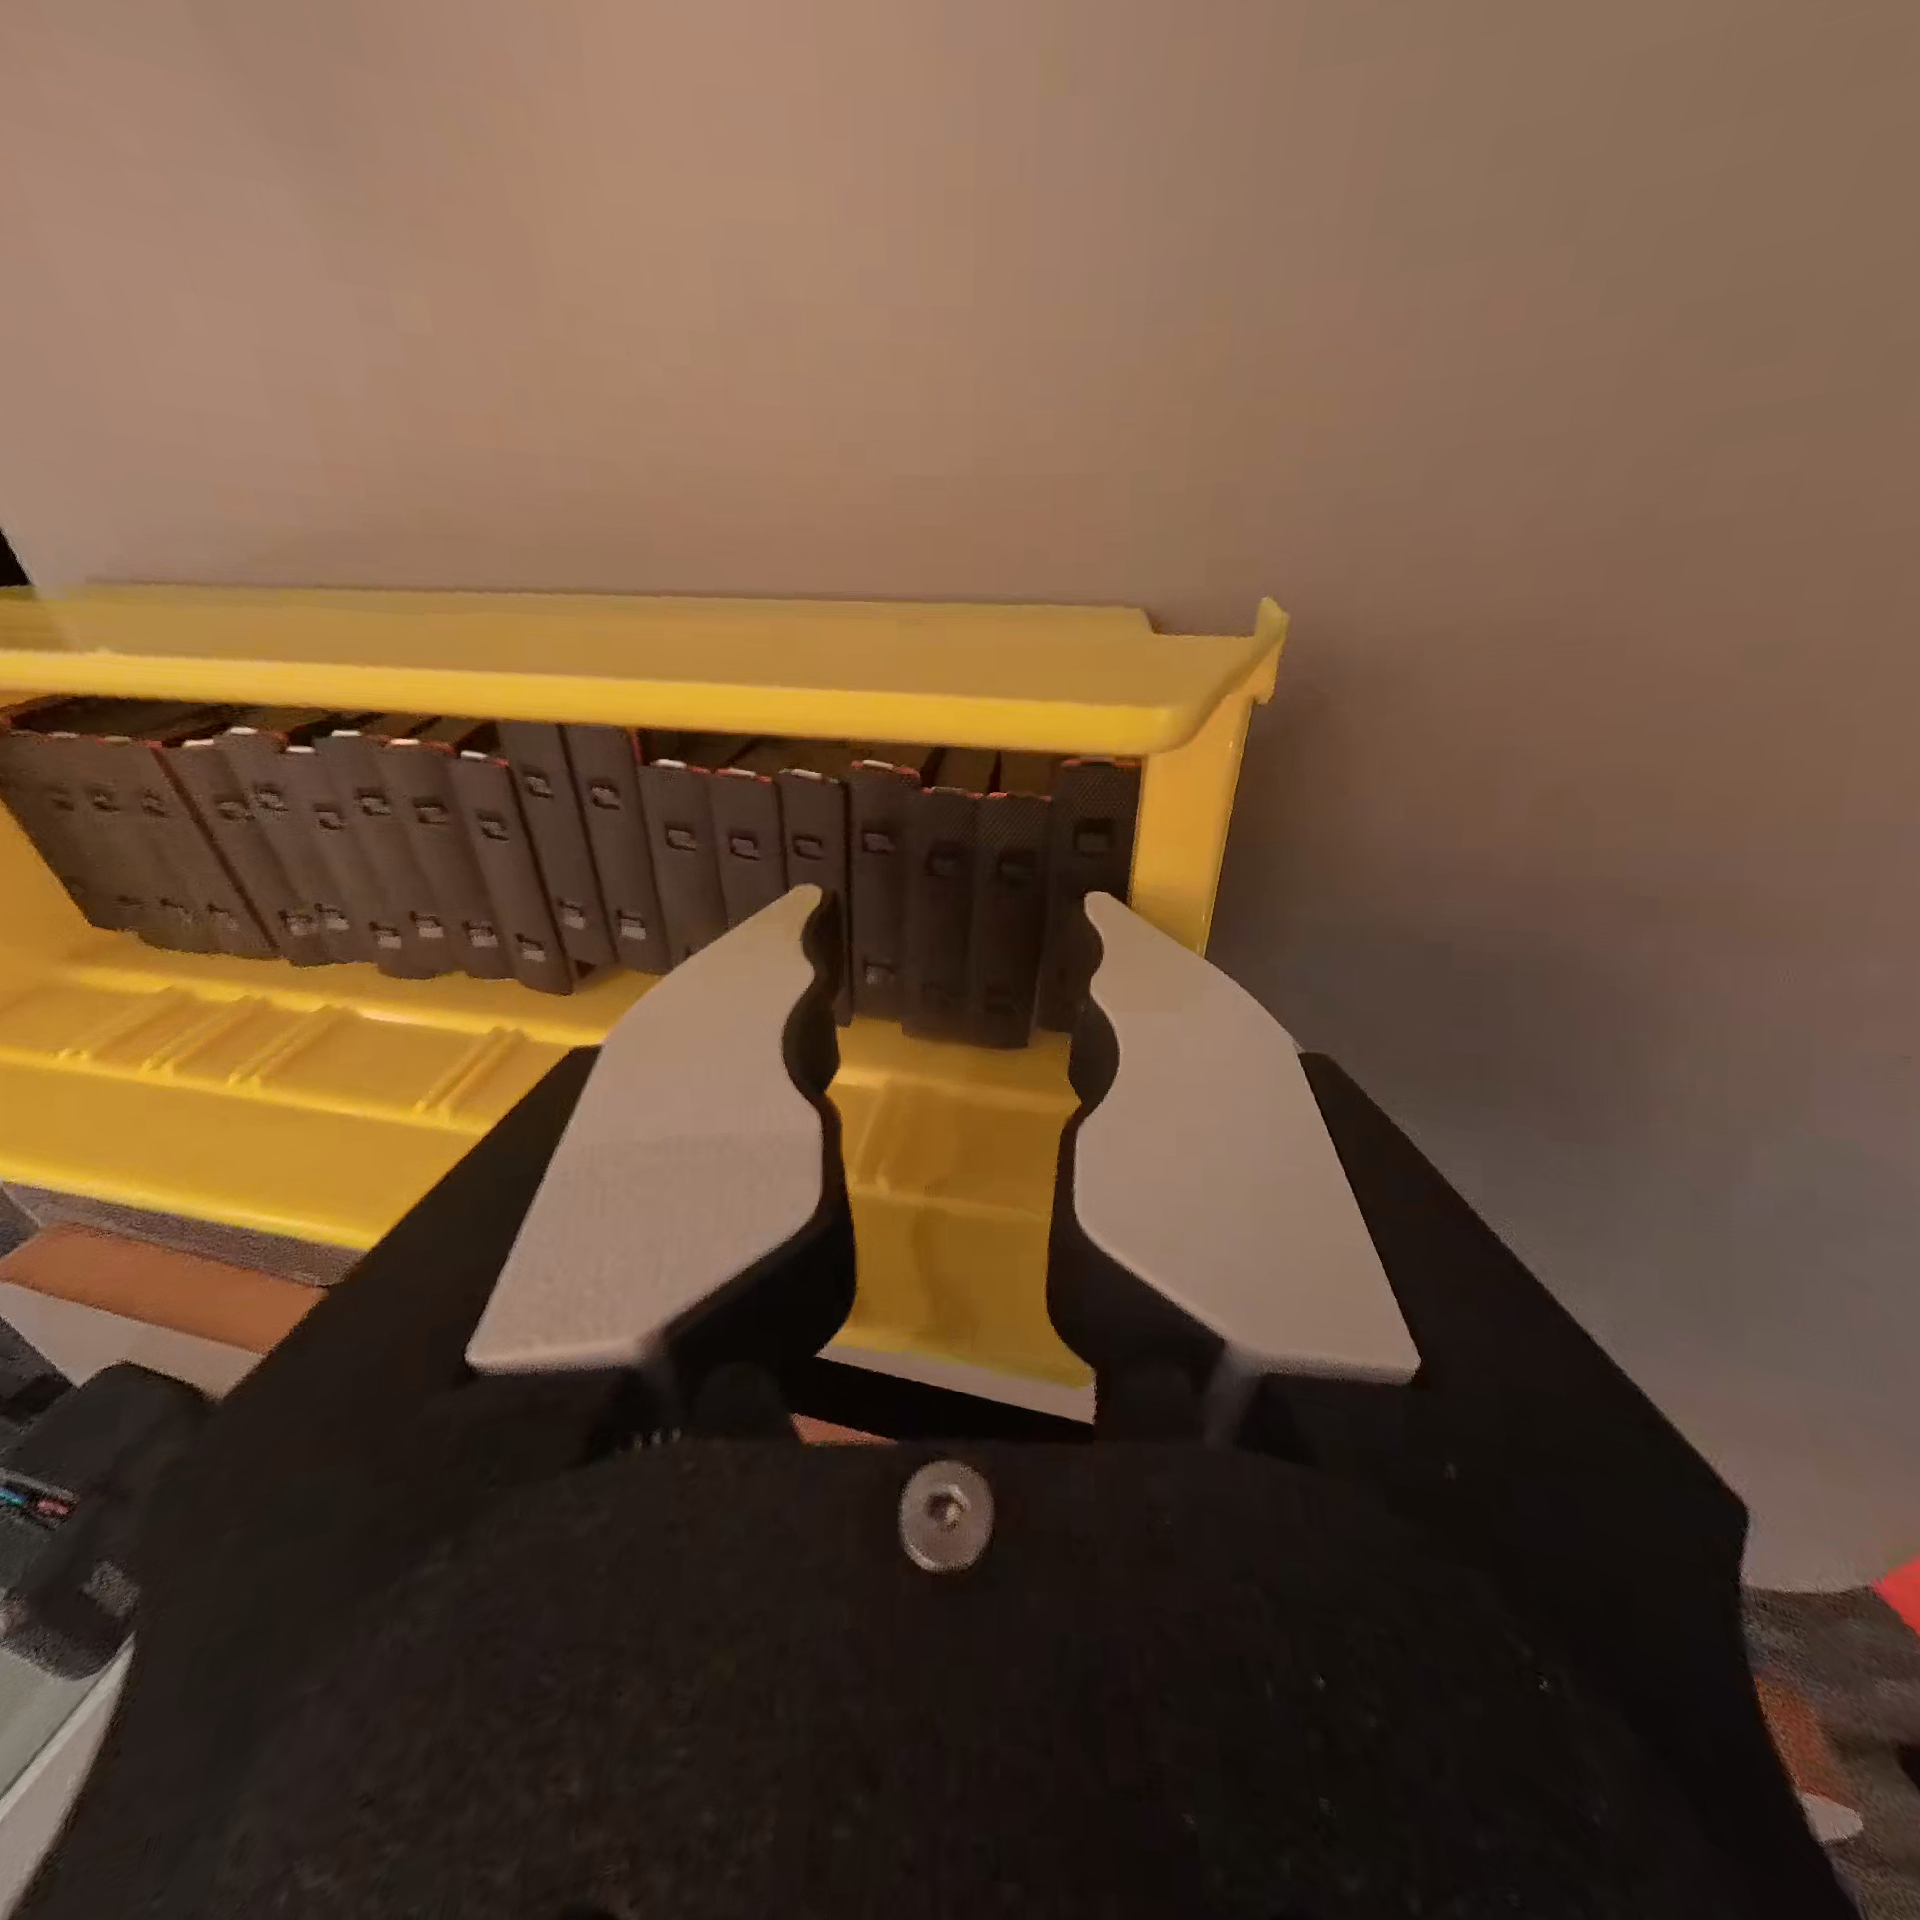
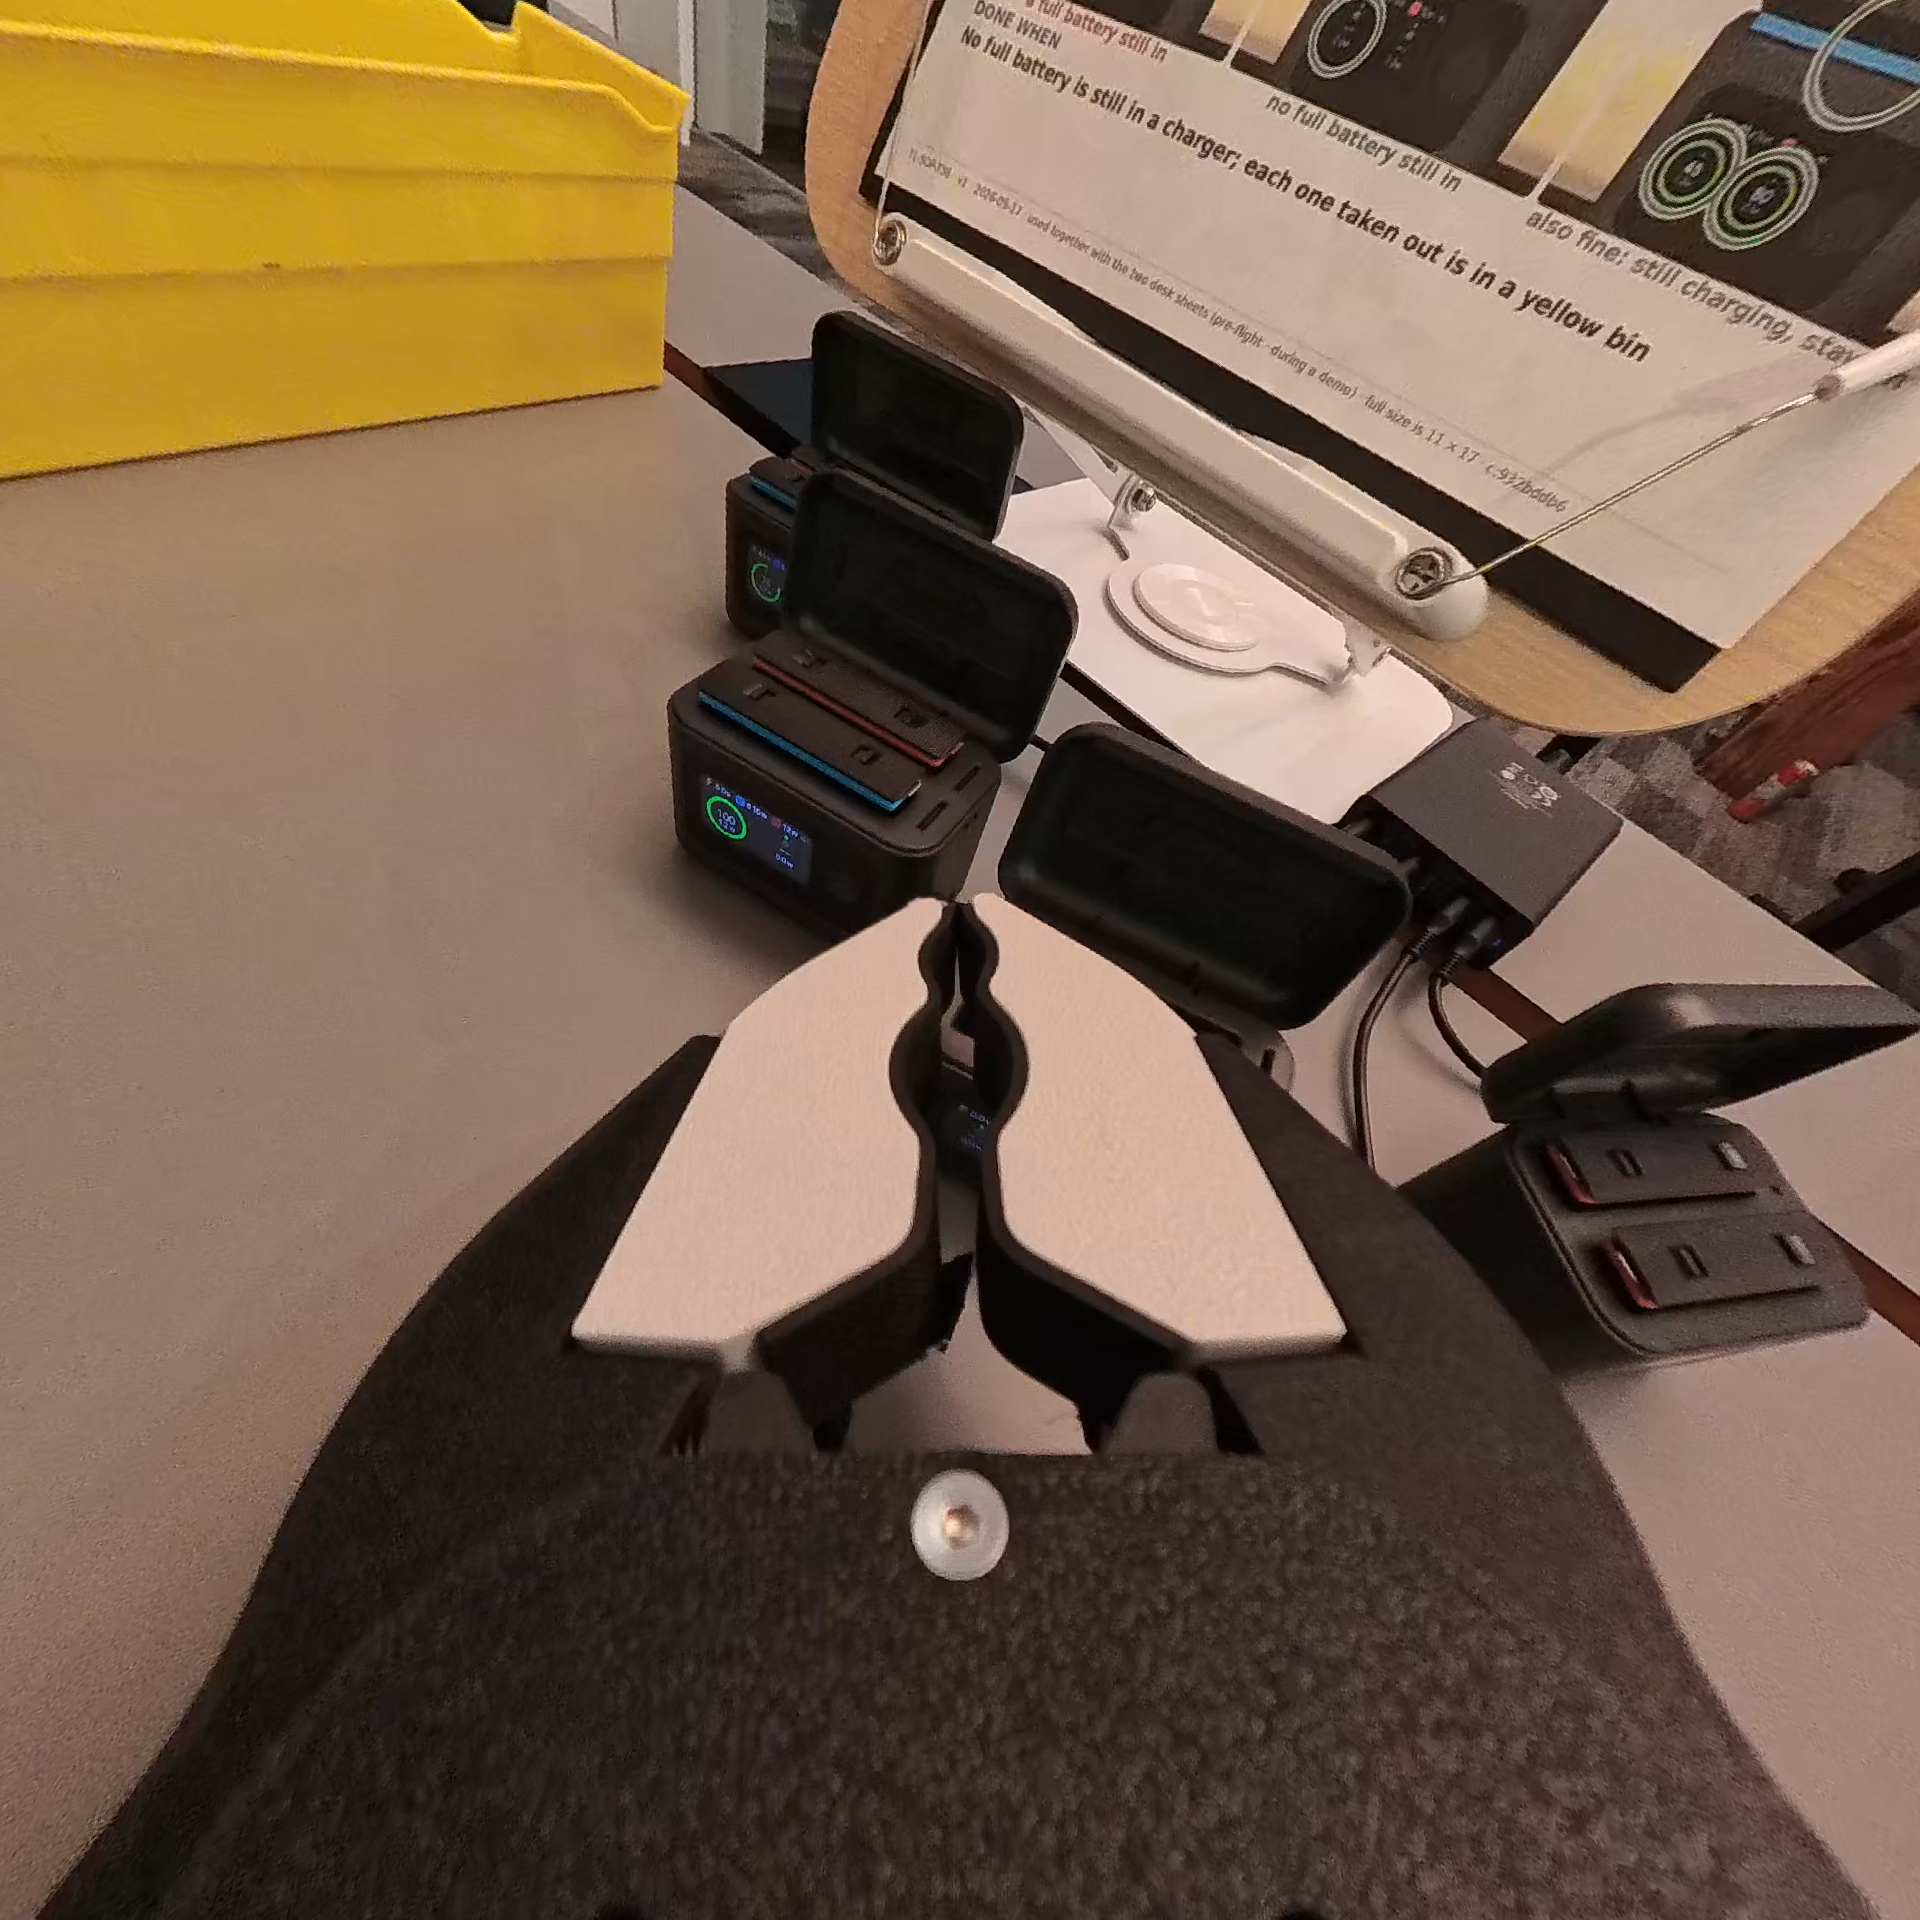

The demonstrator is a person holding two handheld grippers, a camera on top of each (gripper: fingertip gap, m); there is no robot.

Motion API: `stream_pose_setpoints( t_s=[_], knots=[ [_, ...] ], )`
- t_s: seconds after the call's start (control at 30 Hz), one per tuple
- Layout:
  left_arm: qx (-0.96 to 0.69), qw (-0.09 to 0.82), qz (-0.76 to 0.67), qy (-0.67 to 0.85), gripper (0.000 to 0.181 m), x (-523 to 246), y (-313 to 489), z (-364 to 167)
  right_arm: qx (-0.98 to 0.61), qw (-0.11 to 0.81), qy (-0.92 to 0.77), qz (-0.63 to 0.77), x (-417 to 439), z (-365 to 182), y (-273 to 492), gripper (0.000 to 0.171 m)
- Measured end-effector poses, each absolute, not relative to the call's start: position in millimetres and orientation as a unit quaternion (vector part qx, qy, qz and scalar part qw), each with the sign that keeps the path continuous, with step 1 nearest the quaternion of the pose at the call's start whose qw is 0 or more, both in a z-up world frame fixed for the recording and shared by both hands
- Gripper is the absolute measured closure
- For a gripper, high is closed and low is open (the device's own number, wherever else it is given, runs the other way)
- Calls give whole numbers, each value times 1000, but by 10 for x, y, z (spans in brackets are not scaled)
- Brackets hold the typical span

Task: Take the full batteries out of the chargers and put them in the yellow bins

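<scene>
At twelve o'clock off the right gripper (image 2: 954, 914), fingers pressed nearly together and empty, sits the nearest visible charger (image 2: 831, 821) — lid up, two batteries (image 2: 831, 732) lying flat, long axes running ten to four. That's probably the next pick, and the right is nearer. The left gripper (image 1: 951, 909), spread and empty, hangs at the yellow bin (image 1: 644, 681) — its row of batteries (image 1: 582, 862) just beyond the tips.

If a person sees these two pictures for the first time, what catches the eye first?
In the left wrist view, a bright yellow plastic bin holds a long row of dark grey flat batteries, with the open left claw just before it. In the right wrist view, small black chargers with raised lids stand on the grey table.
</scene>
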State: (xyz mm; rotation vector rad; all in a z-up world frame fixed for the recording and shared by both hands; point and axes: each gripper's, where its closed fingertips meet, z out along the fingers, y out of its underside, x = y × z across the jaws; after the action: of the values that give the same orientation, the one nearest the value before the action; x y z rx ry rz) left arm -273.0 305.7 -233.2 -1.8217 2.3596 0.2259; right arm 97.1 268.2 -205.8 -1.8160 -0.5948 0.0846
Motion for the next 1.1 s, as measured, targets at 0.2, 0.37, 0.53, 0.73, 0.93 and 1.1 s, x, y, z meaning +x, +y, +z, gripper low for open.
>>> stream_pose_setpoints(
  t_s=[0.2, 0.37, 0.53, 0.73, 0.93, 1.1],
  knots=[
    [-597, 64, 77, 796, 143, -2723, 3039, -2338, -779, 570, -261, 34, 967, -2098, 2681, 171],
    [-598, 78, -15, 798, 150, -2510, 2833, -2275, -781, 564, -265, 30, 967, -2135, 2685, 171],
    [-596, 33, -15, 802, 158, -2558, 2829, -2298, -785, 556, -272, 30, 942, -2194, 2682, 171],
    [-590, -20, -18, 807, 161, -2532, 2864, -2392, -786, 548, -286, 22, 921, -2241, 2670, 171],
    [-574, -24, -20, 818, 172, -2528, 2810, -2395, -786, 544, -293, 20, 926, -2267, 2671, 171],
    [-587, -39, -22, 809, 175, -2536, 2799, -2396, -786, 543, -296, 18, 918, -2272, 2668, 171]
  ],
)
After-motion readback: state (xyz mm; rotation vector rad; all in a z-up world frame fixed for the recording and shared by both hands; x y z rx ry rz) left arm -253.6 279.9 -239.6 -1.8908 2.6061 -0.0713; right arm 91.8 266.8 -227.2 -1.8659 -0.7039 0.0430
